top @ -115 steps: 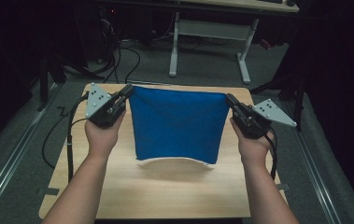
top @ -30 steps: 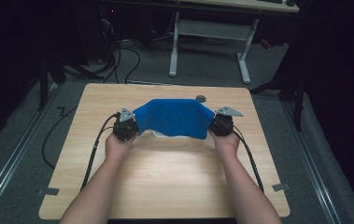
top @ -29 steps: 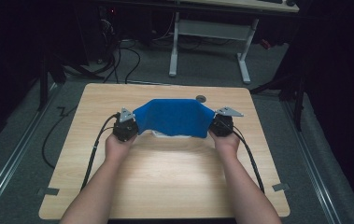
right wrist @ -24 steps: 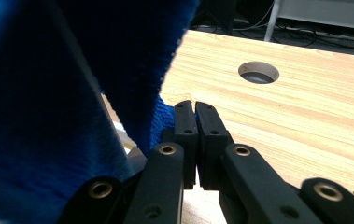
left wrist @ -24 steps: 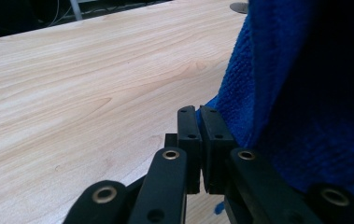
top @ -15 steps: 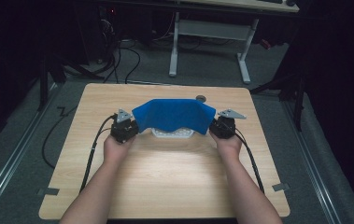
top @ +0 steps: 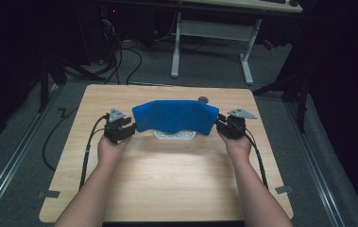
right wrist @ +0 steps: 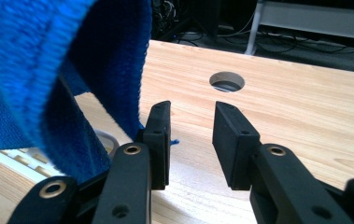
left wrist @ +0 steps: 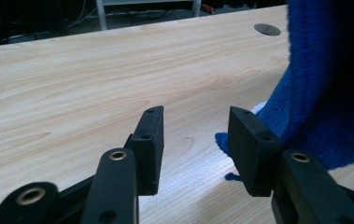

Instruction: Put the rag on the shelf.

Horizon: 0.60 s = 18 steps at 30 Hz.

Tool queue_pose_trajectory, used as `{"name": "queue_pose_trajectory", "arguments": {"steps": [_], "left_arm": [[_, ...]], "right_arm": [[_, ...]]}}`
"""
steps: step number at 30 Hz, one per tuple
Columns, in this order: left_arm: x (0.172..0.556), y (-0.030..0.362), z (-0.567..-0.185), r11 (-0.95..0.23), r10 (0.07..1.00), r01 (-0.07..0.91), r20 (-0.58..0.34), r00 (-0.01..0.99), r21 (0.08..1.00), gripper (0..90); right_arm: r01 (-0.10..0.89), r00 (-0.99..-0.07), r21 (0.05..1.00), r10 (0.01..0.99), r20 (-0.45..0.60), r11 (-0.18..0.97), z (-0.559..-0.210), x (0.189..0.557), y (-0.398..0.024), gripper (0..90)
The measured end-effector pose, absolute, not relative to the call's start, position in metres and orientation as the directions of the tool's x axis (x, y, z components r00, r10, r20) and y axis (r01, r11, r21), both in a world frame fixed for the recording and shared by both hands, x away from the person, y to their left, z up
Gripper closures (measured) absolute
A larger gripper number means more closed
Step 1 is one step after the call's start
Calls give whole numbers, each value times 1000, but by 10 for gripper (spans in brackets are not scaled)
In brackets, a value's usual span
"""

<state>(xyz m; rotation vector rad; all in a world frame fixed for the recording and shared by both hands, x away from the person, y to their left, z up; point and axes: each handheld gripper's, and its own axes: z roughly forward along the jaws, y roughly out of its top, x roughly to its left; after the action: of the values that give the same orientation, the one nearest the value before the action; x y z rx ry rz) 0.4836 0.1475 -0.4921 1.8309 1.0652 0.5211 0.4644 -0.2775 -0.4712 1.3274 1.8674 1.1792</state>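
A blue knitted cloth (top: 174,116) lies draped over a white slatted object (top: 174,135) in the middle of the wooden table (top: 167,175). My left gripper (top: 128,127) sits at the cloth's left end and my right gripper (top: 221,125) at its right end. In the left gripper view the left gripper (left wrist: 195,116) is open with bare wood in the gap, and the cloth (left wrist: 324,84) hangs against the outside of its right jaw. In the right gripper view the right gripper (right wrist: 192,112) is open and holds nothing. There the cloth (right wrist: 48,60) hangs beside its left jaw, above the white object (right wrist: 11,156).
A round cable hole (top: 203,99) sits in the table just behind the cloth, also seen as the hole (right wrist: 227,81) ahead of the right jaws. Black cables (top: 89,146) trail from each gripper across the table. A white desk frame (top: 214,33) stands on the floor beyond.
The cloth, earlier held up spread between both grippers, was lowered over the white object. Since half a second ago both grippers have let go of it and drawn slightly outward.
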Motion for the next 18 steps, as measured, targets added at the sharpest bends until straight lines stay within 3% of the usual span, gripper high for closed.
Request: {"name": "queue_pose_trajectory", "arguments": {"steps": [18], "left_arm": [[474, 177, -479, -192, 872, 458, -62, 485, 868, 483]], "right_arm": [[430, -356, 888, 934, 0, 164, -455, 452, -285, 539]]}}
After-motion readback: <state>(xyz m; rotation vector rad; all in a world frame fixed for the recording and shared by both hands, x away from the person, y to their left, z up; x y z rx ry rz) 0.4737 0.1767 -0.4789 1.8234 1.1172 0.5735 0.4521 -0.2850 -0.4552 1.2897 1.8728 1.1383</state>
